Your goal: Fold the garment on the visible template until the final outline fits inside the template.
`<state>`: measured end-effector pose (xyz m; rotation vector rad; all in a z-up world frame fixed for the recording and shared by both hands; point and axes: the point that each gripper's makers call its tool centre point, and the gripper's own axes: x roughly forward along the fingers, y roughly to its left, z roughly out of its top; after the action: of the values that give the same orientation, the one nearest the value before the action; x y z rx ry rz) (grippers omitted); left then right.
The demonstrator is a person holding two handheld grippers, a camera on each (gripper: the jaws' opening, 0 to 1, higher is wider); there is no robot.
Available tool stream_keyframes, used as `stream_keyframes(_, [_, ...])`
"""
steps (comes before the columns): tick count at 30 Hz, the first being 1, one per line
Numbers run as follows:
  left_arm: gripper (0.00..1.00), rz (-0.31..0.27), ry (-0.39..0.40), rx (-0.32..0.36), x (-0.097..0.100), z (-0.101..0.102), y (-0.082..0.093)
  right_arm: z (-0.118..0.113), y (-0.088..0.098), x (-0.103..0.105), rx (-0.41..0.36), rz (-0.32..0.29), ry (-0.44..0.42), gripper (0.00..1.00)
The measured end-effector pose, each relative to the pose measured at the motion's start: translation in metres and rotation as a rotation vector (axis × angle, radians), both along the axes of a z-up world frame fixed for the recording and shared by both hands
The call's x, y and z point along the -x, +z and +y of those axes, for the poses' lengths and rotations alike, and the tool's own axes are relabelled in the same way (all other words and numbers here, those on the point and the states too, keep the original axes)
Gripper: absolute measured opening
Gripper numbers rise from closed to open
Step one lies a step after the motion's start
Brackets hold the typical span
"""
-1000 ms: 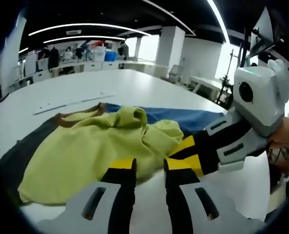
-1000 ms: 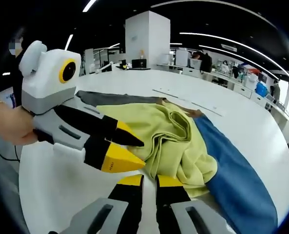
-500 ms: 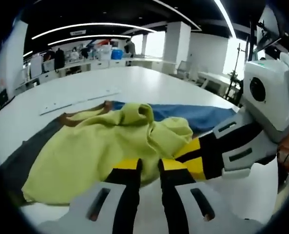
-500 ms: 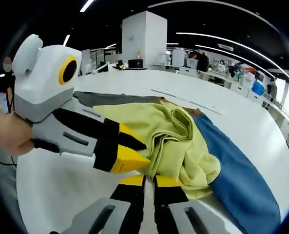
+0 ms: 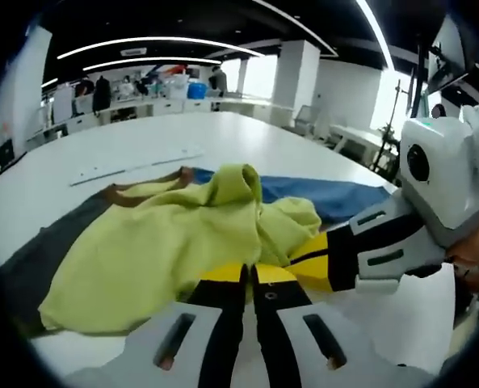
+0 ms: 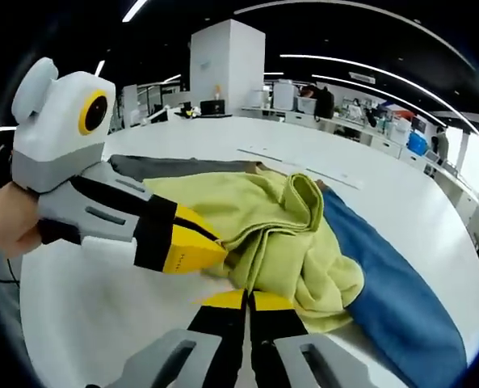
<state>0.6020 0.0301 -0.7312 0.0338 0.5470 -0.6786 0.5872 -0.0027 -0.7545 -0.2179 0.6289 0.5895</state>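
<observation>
Garment (image 5: 166, 242), soft yellow-green knit, lies rumpled; left claw (image 5: 248, 275) and right claw (image 6: 247, 301) each pinch its hem.

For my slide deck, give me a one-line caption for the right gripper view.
Both grippers pinch the near edge of a yellow-green garment bunched on a blue and grey template.

Yellow-green garment (image 5: 166, 242) on blue-and-grey template (image 6: 384, 283).
</observation>
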Motion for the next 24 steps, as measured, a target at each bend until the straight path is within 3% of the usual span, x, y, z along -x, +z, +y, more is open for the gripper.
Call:
stream_keyframes(5, [0.00,0.006,0.016,0.046,0.002,0.006,0.015,0.001,0.010,0.005,-0.024,0.005,0.006,0.00])
stream_keyframes(10, [0.00,-0.011,0.005,0.032,0.007,0.014,0.026,-0.001,0.020,0.013,-0.024,0.004,0.023,0.00])
stream_keyframes(24, [0.00,-0.018,-0.003,0.080,0.037,0.041,0.059,-0.009,0.048,0.044,-0.031,0.003,0.051,0.00])
